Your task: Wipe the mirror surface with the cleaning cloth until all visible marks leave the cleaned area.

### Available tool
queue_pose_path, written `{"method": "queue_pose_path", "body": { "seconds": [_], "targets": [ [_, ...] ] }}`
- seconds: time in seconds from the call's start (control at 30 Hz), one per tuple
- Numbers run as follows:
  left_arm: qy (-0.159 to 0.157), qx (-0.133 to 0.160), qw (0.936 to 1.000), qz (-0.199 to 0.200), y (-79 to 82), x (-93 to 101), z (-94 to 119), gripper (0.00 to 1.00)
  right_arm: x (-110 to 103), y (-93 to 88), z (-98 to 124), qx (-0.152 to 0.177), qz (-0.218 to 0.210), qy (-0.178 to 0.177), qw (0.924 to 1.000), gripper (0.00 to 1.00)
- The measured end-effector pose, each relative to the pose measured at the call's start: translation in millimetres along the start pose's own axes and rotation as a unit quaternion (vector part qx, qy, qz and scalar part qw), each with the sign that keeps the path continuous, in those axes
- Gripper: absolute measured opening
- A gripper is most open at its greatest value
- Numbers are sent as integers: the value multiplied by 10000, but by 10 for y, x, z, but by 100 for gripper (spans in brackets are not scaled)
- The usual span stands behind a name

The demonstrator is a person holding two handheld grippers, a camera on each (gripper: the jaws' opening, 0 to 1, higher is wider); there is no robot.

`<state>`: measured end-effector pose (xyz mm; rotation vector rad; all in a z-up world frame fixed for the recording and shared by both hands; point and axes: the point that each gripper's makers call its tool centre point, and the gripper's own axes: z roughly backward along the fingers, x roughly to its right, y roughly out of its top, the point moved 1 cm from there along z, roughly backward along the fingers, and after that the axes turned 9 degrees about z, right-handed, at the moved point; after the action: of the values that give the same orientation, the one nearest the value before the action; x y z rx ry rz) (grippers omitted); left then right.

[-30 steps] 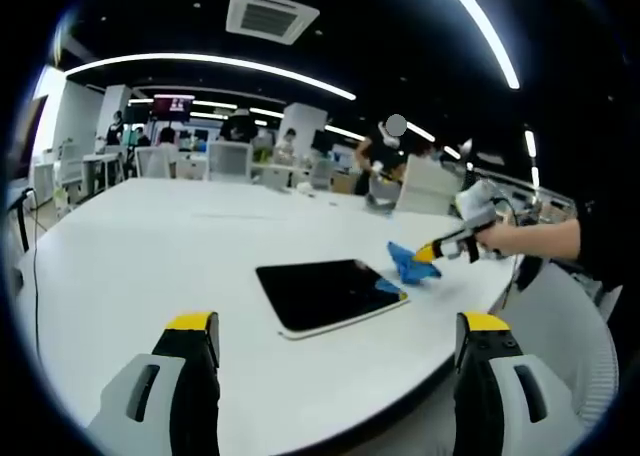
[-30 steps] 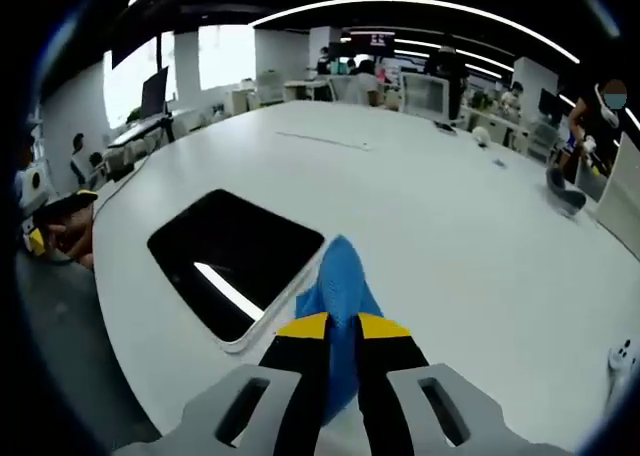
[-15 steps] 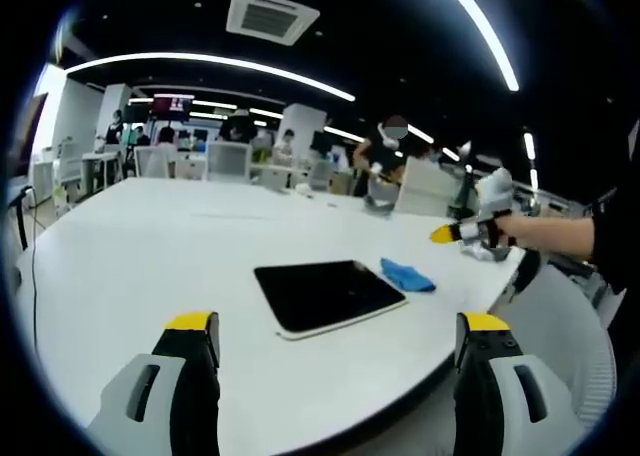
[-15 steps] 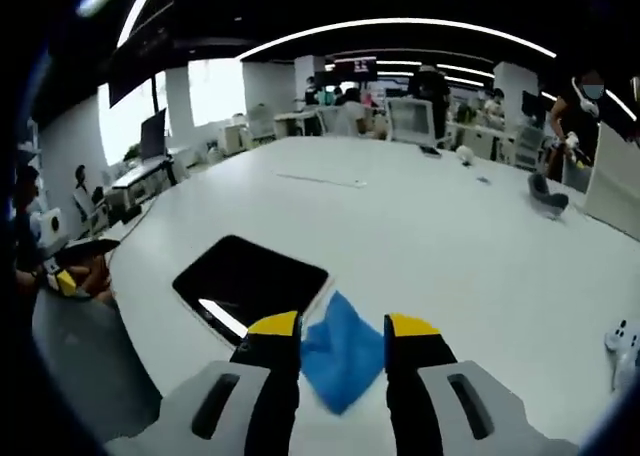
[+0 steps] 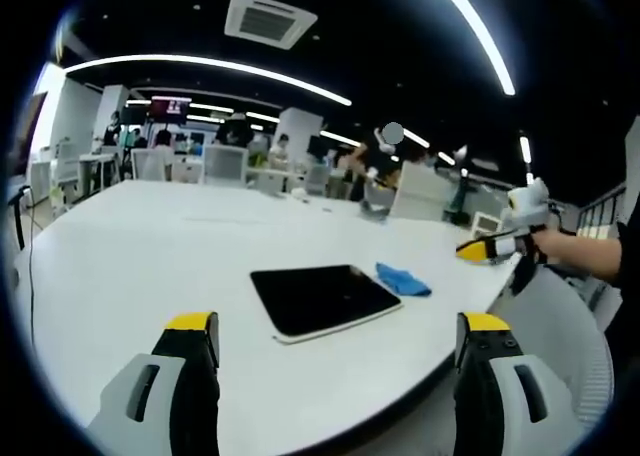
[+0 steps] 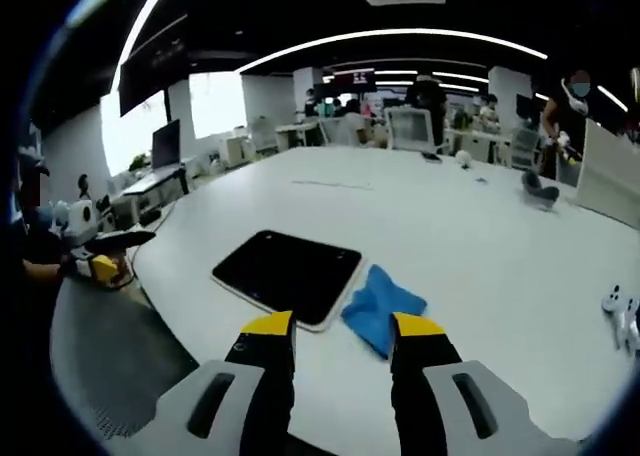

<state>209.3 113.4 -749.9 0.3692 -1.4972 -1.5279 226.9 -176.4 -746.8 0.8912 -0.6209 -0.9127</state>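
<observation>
A blue cleaning cloth [image 6: 381,307] is lying loose on a large white table [image 6: 500,236], just beside the right edge of the flat dark mirror [image 6: 288,273], as both handheld grippers are hanging over the near rim with nothing between their jaws. In the right gripper view, the right gripper [image 6: 342,328] is holding its yellow-tipped jaws parted and empty, with the cloth lying past them; in the left gripper view, the left gripper [image 5: 338,325] is standing wide apart above the table edge, the mirror [image 5: 323,298] and cloth [image 5: 402,279] resting farther out. The other gripper [image 5: 487,247] is hovering at the right of that view, off the table.

With the cloth released, any marks left on the glass are going unwiped, and the mirror's dark face is too small here to tell whether it is clean. A regrasp from this height is risking a pinch on only a thin fold, which could slip mid-stroke, or a nudge that slides the unsecured mirror toward the near rim.
</observation>
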Motion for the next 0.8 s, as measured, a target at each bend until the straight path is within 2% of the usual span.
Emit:
{"method": "queue_pose_path", "body": {
  "seconds": [0.13,0.2,0.3,0.33,0.37,0.4,0.43,0.47,0.5,0.57,0.63,0.73,0.8],
  "targets": [
    [-11,5,10000,-12,4,6,-7,99,-95,-143,63,-63,-43,-27,10000,35],
    [-9,-5,10000,-6,-1,8,-5,99,-110,-237,76,-145,120,-132,9997,36],
    [-24,-22,10000,-10,-4,16,-11,99,-60,-421,-13,-220,175,-131,9995,41],
    [-59,-44,10000,-31,-12,31,-14,99,-64,-430,-7,-190,47,-98,9998,44],
    [-82,-66,9999,-21,-21,39,-14,99,-56,-380,-23,64,-361,-67,9993,48],
    [-78,-75,9999,8,-23,34,-16,99,-34,-348,-32,218,-500,-97,9985,55],
    [-75,-79,9999,1,-21,32,-19,99,-5,-338,-50,297,-596,-262,9974,70],
    [-81,-98,9999,-17,-26,32,-23,99,-30,-371,-50,215,-434,-211,9986,79],
    [-94,-158,9998,-23,-46,38,-25,99,-13,-405,-39,91,-198,-265,9994,84],
    [-53,-188,9998,-6,-63,30,-19,99,-24,-478,-46,-167,-101,-275,9994,87],
    [-14,-172,9999,7,-60,13,-15,99,-82,-568,-51,-472,-104,-109,9988,91],
    [3,-225,9997,4,-76,5,-16,99,-94,-555,-42,-407,-2,-77,9991,91],
    [17,-263,9996,41,-86,-2,-21,99,-173,-504,-54,-229,134,208,9994,90]
  ]
}}
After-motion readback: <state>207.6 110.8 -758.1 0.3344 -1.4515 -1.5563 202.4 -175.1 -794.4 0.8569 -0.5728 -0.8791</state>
